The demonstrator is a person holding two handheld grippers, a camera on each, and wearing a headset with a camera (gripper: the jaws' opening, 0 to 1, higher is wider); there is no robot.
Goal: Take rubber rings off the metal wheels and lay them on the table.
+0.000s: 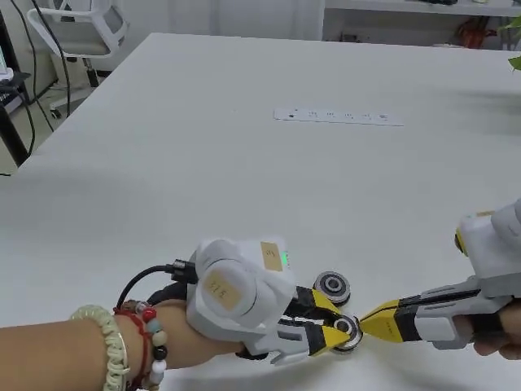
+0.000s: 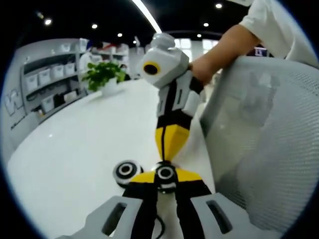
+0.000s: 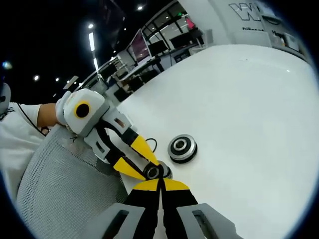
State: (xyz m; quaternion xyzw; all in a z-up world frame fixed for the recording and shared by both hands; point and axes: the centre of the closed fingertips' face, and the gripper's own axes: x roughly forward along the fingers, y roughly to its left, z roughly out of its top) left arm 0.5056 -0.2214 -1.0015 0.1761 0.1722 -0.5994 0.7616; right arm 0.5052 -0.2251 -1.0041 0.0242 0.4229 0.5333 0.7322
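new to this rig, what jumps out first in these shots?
Two yellow-tipped grippers meet nose to nose at the near side of the white table. The left gripper is clamped on a metal wheel, and the right gripper, jaws together, touches that wheel's rim. A second wheel, dark-ringed, lies flat just beyond them.

The head view is bright and even: the white worktop [image 1: 203,147] is softly lit, with only faint shadows at 6 o'clock. In the left gripper view a ceiling strip light [image 2: 147,15] glares at 12 o'clock against darkness. In both gripper views the worktop nearly washes out and fisheye bending curves everything toward the edges.
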